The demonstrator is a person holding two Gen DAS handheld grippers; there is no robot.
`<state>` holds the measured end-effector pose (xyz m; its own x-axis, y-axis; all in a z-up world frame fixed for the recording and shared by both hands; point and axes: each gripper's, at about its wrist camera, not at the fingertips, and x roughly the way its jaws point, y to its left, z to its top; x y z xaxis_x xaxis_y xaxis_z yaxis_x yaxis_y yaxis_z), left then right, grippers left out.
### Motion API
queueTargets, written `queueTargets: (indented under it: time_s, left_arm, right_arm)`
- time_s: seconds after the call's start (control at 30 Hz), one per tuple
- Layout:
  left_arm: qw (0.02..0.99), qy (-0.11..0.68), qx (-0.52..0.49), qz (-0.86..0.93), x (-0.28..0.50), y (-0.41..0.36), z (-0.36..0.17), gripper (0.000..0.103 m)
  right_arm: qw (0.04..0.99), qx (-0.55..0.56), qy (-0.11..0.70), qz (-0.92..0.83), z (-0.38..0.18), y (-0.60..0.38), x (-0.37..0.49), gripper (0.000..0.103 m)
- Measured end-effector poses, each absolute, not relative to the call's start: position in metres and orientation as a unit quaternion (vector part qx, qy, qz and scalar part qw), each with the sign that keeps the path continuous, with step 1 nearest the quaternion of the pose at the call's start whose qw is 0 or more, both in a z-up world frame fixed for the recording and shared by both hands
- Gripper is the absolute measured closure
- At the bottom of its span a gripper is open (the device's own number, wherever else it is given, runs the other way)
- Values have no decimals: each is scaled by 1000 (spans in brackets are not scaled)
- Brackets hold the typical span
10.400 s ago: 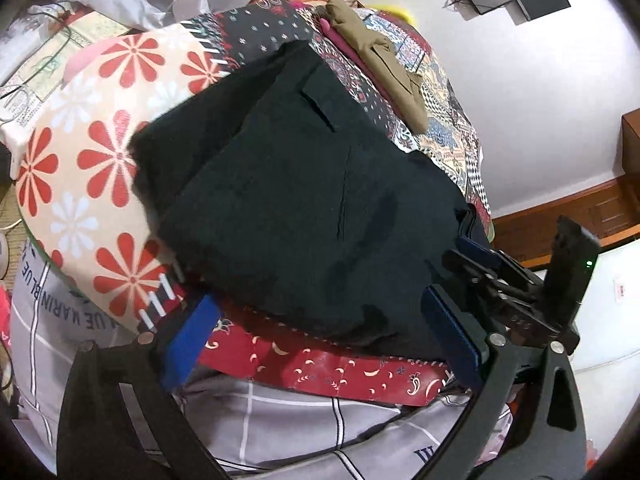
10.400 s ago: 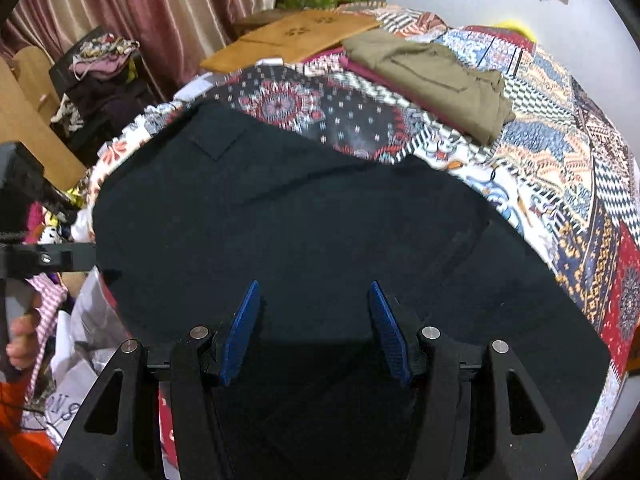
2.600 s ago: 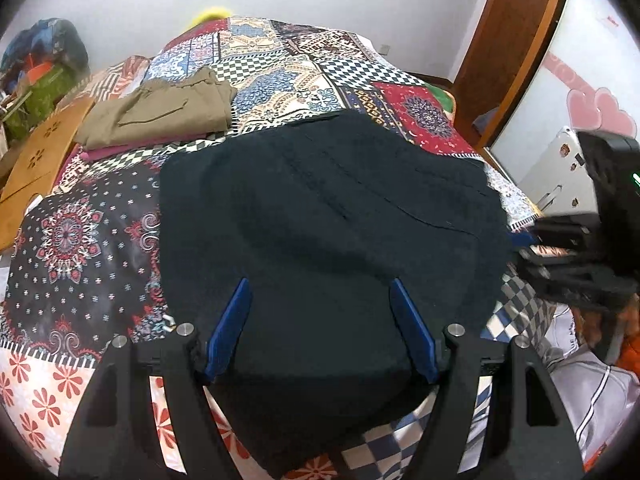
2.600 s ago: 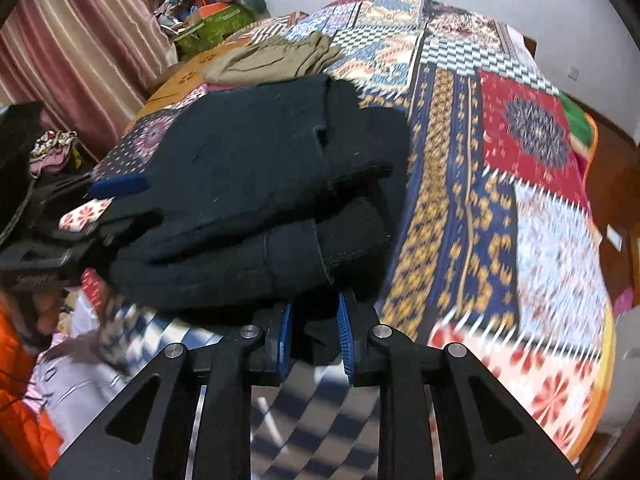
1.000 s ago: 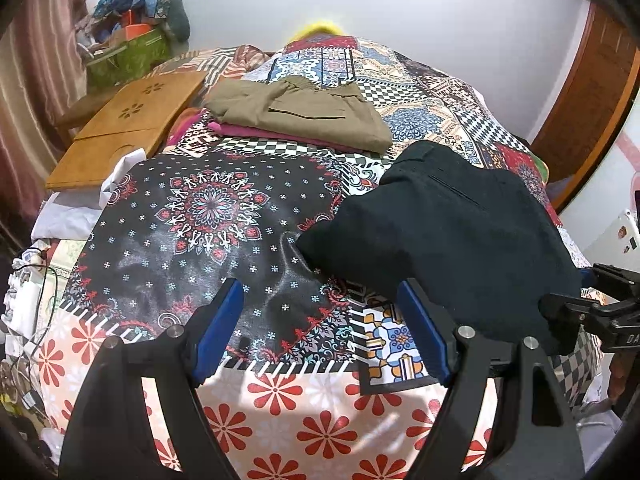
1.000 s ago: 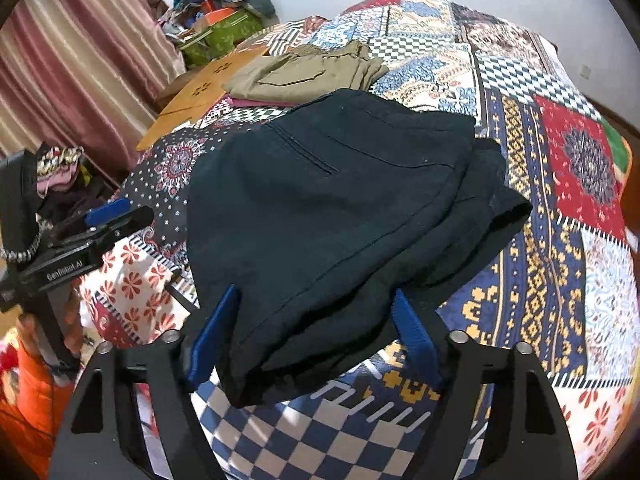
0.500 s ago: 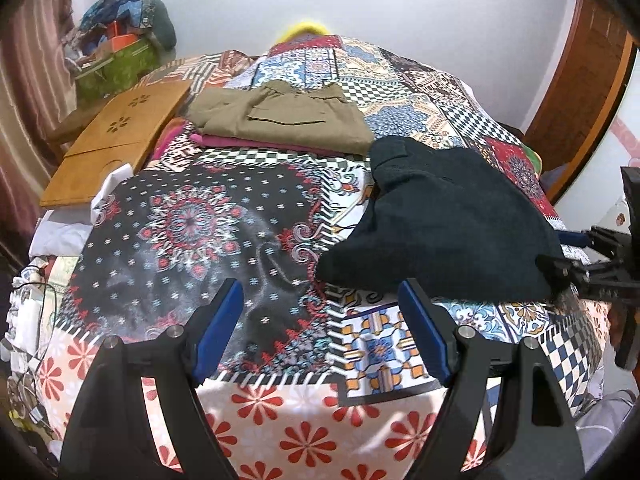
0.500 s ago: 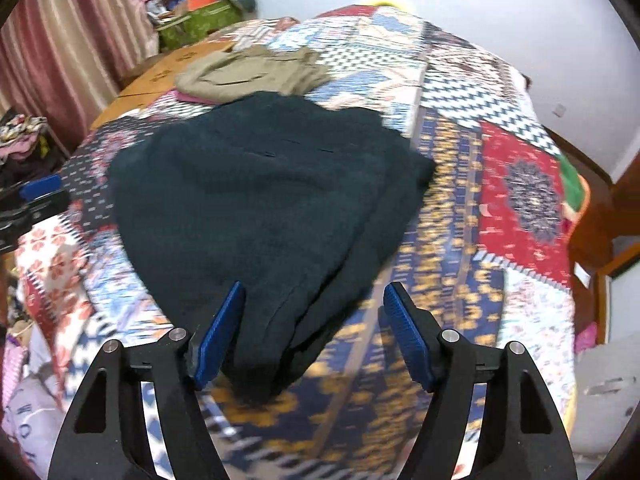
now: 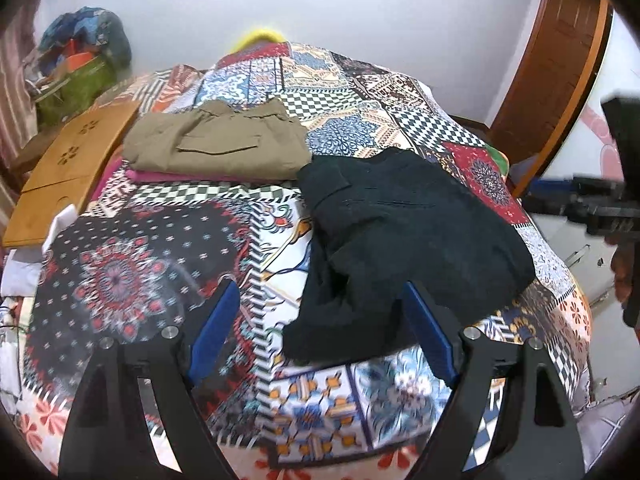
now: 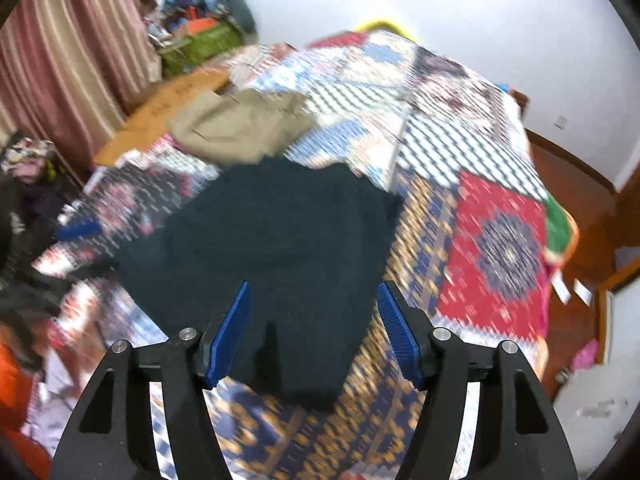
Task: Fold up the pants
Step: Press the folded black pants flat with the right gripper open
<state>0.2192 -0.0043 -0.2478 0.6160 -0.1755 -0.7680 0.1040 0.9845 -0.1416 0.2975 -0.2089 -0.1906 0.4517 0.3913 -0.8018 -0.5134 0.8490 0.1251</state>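
The black pants point(image 9: 400, 232) lie folded in a compact bundle on the patchwork bedspread point(image 9: 344, 396), near its front right corner. My left gripper point(image 9: 320, 300) hovers over the bundle's near left edge; its jaws are opening and the pads touch nothing. My right gripper point(image 10: 313, 292) hangs above the near edge of the black pants point(image 10: 280, 232), which look blurred; its jaws are closing but stand well apart, not pressing on cloth. The right gripper point(image 9: 592, 208) also shows at the right edge of the left wrist view.
Folded khaki pants point(image 9: 216, 144) rest on a magenta garment farther back. A wooden board point(image 9: 68, 160) lies at the bed's left edge, with bags of clutter point(image 9: 76, 68) behind it. A wooden door point(image 9: 560, 60) stands at the right, a striped curtain point(image 10: 60, 40) at the left.
Both grippers have drawn back and risen from the pants, which stay where they lie. The left view has swung toward the bundle. The right jaws have narrowed slightly.
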Motion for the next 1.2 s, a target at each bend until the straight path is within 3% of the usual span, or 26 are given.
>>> queueTargets:
  time_s: [0.2, 0.4, 0.47, 0.67, 1.03, 1.2]
  left_arm:
    - [882, 459, -50, -91, 234, -7, -276, 19]
    - [861, 488, -96, -105, 236, 3, -310, 15]
    - [859, 490, -107, -105, 236, 6, -317, 14]
    - [851, 495, -143, -106, 239, 17, -328, 13]
    - [856, 488, -146, -93, 214, 46, -306, 11]
    - [867, 479, -126, -59, 203, 51, -290, 11]
  right_arm:
    - [816, -97, 451, 348, -193, -129, 328, 41]
    - [753, -225, 478, 391, -248, -49, 337, 43]
    - [744, -257, 479, 389, -264, -42, 342, 39]
    - [744, -227, 502, 379, -276, -53, 368, 26]
    - [781, -206, 476, 348, -249, -87, 350, 27]
    - [814, -183, 429, 345, -213, -107, 330, 25]
